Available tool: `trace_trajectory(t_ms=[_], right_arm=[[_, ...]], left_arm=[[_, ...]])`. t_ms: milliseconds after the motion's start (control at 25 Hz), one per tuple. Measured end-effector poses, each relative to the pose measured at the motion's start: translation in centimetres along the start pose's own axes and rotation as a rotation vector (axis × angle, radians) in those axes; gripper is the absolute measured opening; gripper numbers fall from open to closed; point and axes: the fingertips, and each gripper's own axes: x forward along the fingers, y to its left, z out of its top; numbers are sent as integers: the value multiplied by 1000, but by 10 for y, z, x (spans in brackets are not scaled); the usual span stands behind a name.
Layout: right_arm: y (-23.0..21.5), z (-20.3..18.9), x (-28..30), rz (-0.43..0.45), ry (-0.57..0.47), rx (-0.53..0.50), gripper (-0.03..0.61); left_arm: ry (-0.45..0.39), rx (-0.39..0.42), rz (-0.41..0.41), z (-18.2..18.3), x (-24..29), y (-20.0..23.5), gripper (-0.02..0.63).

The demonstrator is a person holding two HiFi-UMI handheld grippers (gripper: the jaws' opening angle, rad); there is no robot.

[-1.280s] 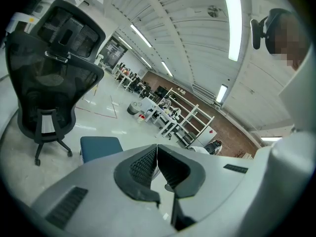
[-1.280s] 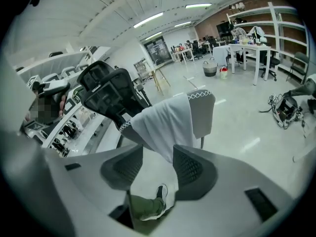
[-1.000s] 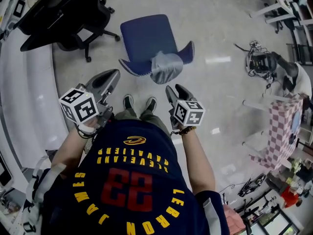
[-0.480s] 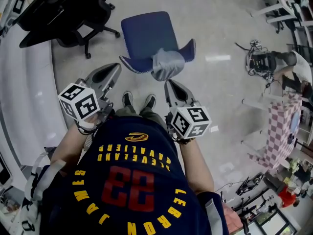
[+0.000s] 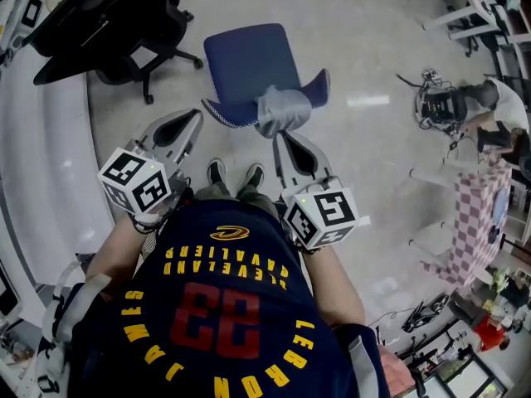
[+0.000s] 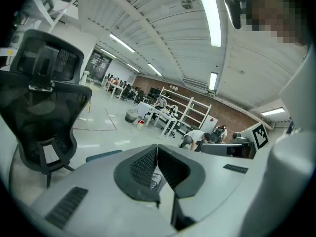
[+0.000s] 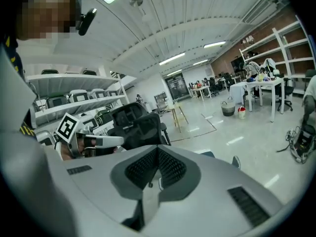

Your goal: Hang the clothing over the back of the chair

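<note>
A blue chair (image 5: 247,63) stands on the floor in front of the person's feet. A grey garment (image 5: 283,111) is draped over the top of its back, bunched and hanging toward me. My right gripper (image 5: 280,139) hovers just short of the garment. Its jaws have just been closing, and in the right gripper view (image 7: 158,149) they meet with nothing between them. My left gripper (image 5: 189,123) is held up left of the chair's back, shut and empty, which the left gripper view (image 6: 157,147) confirms.
A black office chair (image 5: 108,23) stands at the upper left beside a long white curved counter (image 5: 41,164). At the right are a checked-cloth table (image 5: 481,214), a device on the floor (image 5: 440,102) and a crouching person (image 5: 494,114).
My right gripper's jaws went from wide open to shut, and the gripper rose and shifted slightly left. The garment stays on the chair's back. The left gripper barely moved.
</note>
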Motion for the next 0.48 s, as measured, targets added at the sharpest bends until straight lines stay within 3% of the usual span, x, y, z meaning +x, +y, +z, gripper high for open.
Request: trace_trajectory(t_ms=[240, 480], right_arm=[[4, 11, -17, -5, -37, -68, 8], [13, 11, -6, 5, -47, -99, 8]], left_arm=[[6, 15, 4, -3, -2, -18, 5], [7, 0, 1, -10, -4, -4, 5]])
